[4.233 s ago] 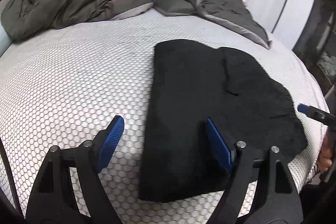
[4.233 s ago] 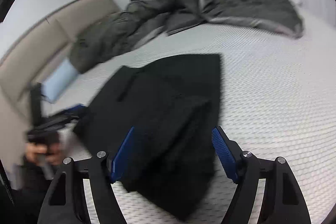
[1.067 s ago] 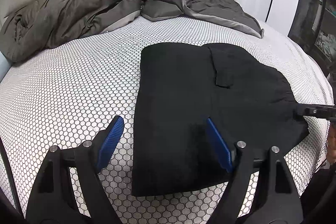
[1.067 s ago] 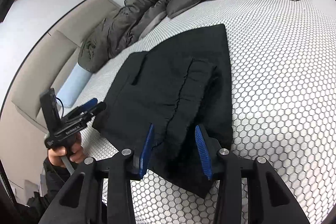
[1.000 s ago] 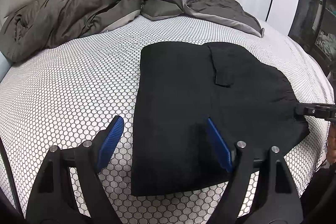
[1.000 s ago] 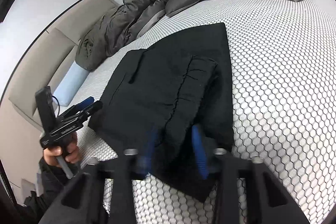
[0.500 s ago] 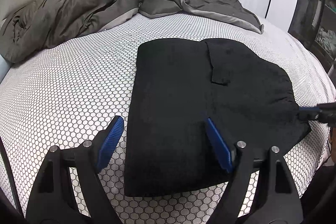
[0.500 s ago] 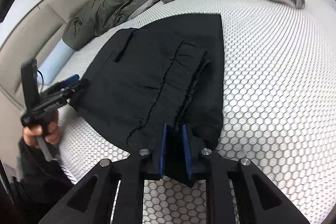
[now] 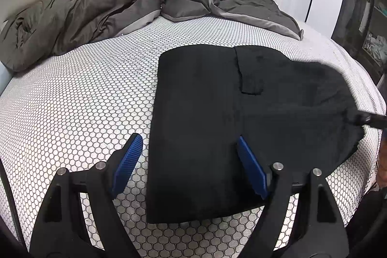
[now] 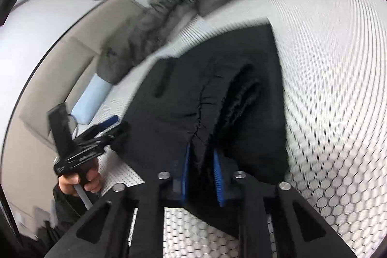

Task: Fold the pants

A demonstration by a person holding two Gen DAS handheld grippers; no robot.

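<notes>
The black pants (image 9: 217, 117) lie folded on the white honeycomb-patterned bed (image 9: 72, 113). My left gripper (image 9: 188, 161) is open, its blue pads straddling the pants' near left edge just above the cloth. It also shows at the left of the right wrist view (image 10: 113, 123). My right gripper (image 10: 202, 168) is shut on the gathered waistband of the pants (image 10: 208, 93) and lifts it off the bed. In the left wrist view its tip (image 9: 362, 119) shows at the pants' raised right end. The right wrist view is blurred.
A rumpled dark olive duvet (image 9: 108, 6) and a pillow (image 9: 183, 9) lie across the far side of the bed. A beige headboard (image 10: 60, 69) and a light blue pillow (image 10: 92, 98) are at the left. A dark cabinet (image 9: 362, 16) stands past the bed's right edge.
My right gripper closed on the pants' waistband and has started lifting it, so the right end of the pants now rises. My left gripper stayed open and nearly still.
</notes>
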